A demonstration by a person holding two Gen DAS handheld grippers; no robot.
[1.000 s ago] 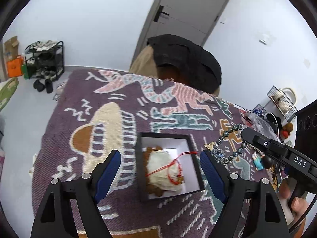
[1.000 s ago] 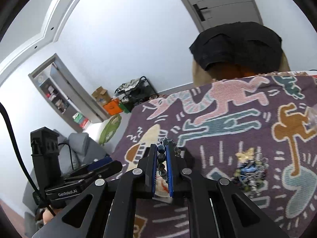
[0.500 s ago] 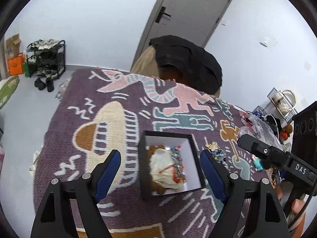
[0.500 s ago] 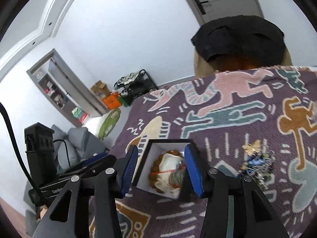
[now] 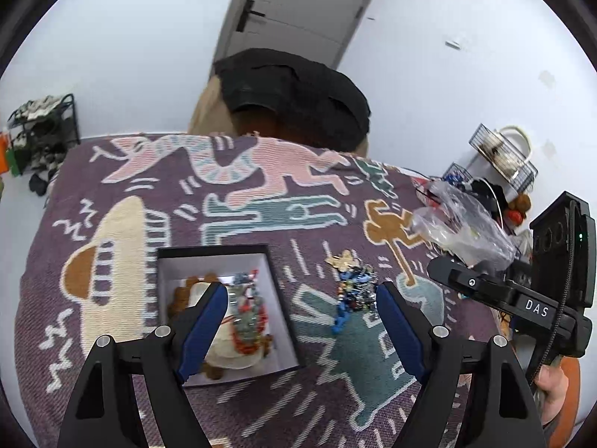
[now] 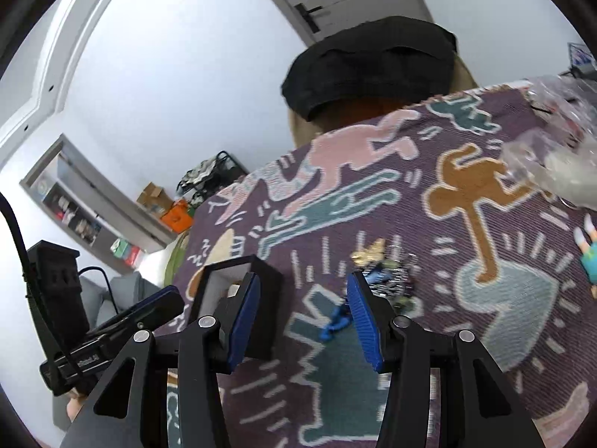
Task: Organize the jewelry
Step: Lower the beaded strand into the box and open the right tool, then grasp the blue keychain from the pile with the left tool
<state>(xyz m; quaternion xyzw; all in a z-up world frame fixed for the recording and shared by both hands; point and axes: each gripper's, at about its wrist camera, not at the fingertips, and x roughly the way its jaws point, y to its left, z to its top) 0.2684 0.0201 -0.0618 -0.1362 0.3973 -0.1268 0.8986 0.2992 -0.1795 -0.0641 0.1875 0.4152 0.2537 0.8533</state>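
Observation:
A black jewelry box [image 5: 278, 295] with a white inside lies on the patterned purple cloth [image 5: 261, 201]. It holds bead bracelets and a red string piece [image 5: 246, 313]. A loose pile of jewelry [image 5: 354, 287] lies right of the box, also in the right wrist view [image 6: 388, 280]. My left gripper [image 5: 302, 317] is open and empty above the box's right edge. My right gripper [image 6: 302, 302] is open and empty, between the box [image 6: 265, 272] and the pile. The right gripper's body shows in the left wrist view [image 5: 503, 295].
A clear plastic bag [image 5: 459, 224] lies at the cloth's right edge. A chair with a black garment [image 5: 294, 93] stands behind the table. A small toy figure [image 6: 589, 257] lies at the right. A shoe rack [image 5: 41, 130] stands on the floor far left.
My right gripper opened and dropped the dark bead bracelet into the box, then moved right toward the loose pile. My left gripper shifted right, staying open.

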